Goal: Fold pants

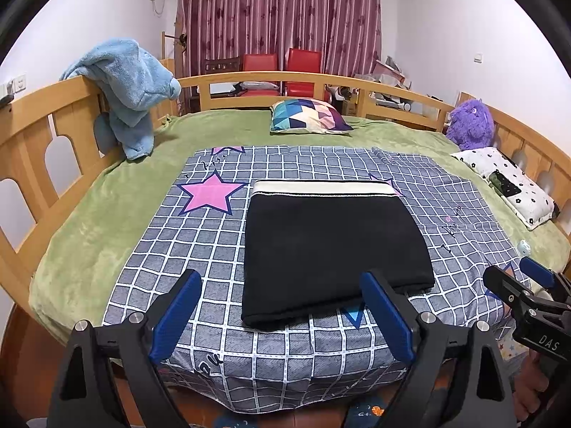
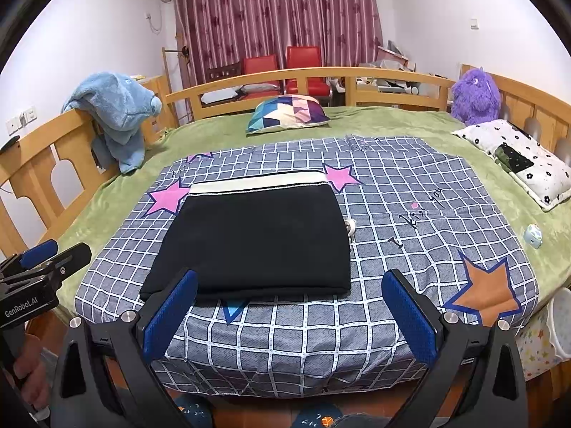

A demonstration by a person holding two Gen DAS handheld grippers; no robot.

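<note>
Black pants [image 1: 332,246] with a cream waistband lie folded into a flat rectangle on the checked sheet [image 1: 200,249]; they also show in the right wrist view [image 2: 257,239]. My left gripper [image 1: 282,285] is open and empty, held above the near edge of the bed, just short of the pants' front fold. My right gripper [image 2: 291,287] is open and empty, in front of the pants' right front corner. Each gripper shows at the edge of the other's view: the right one [image 1: 524,285] and the left one [image 2: 46,260].
A wooden bed frame [image 1: 32,135] surrounds the green blanket [image 1: 89,214]. A blue towel [image 1: 128,85] hangs on the left rail. A patterned cushion [image 1: 307,116], a purple plush [image 1: 469,125], a white flowered pillow [image 1: 506,182] and a small toy [image 2: 532,235] lie around the sheet.
</note>
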